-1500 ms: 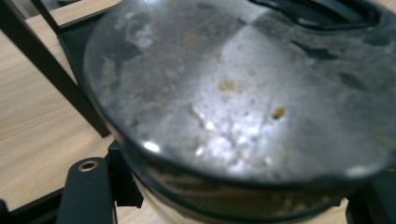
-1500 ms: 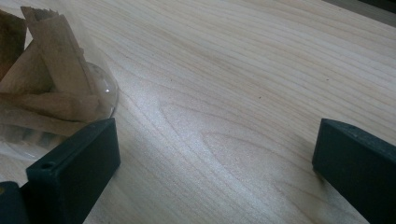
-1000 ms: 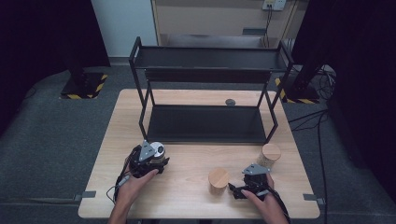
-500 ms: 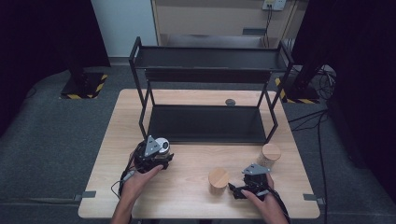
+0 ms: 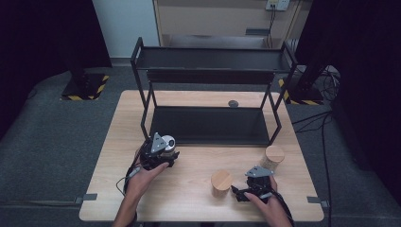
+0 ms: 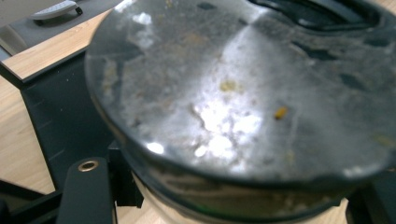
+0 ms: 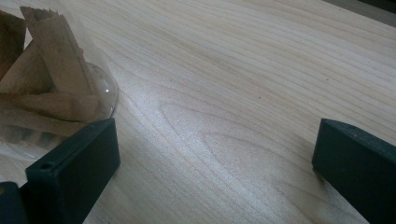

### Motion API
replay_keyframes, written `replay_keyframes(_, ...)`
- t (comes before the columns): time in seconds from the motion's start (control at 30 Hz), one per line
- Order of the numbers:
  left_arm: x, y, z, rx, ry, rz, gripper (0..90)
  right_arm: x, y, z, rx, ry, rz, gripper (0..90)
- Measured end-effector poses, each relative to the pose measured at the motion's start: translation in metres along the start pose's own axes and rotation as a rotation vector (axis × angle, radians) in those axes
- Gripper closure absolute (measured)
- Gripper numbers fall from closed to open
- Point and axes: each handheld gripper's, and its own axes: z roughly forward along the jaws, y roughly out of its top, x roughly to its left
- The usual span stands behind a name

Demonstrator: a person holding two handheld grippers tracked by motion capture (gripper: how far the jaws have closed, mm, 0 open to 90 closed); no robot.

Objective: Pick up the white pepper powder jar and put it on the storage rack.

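One round glass jar with shiny metal lid sits clamped in the left gripper.
Glass seems slippery and fragile; grasp the body below the lid. Right gripper jaws stand apart.

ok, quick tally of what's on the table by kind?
Wooden-lidded jars: 2, one in the middle, one by the shelf's right leg
Metal-lidded jar: 1, held in the left hand-held gripper
Black shelf rack: 1
Small dark round object: 1, behind the rack
Total: 5
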Motion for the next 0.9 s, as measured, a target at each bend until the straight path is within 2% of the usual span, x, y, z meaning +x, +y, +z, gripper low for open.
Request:
replay_keyframes(0.53, 0.010, 0.027, 0.025, 0.012, -0.013, 0.026, 28.7, 0.000, 0.000, 0.000, 0.000, 0.001, 0.000, 0.7)
replay_keyframes(0.9, 0.017, 0.040, 0.040, 0.010, -0.006, 0.021, 28.7, 0.000, 0.000, 0.000, 0.000, 0.001, 0.000, 0.7)
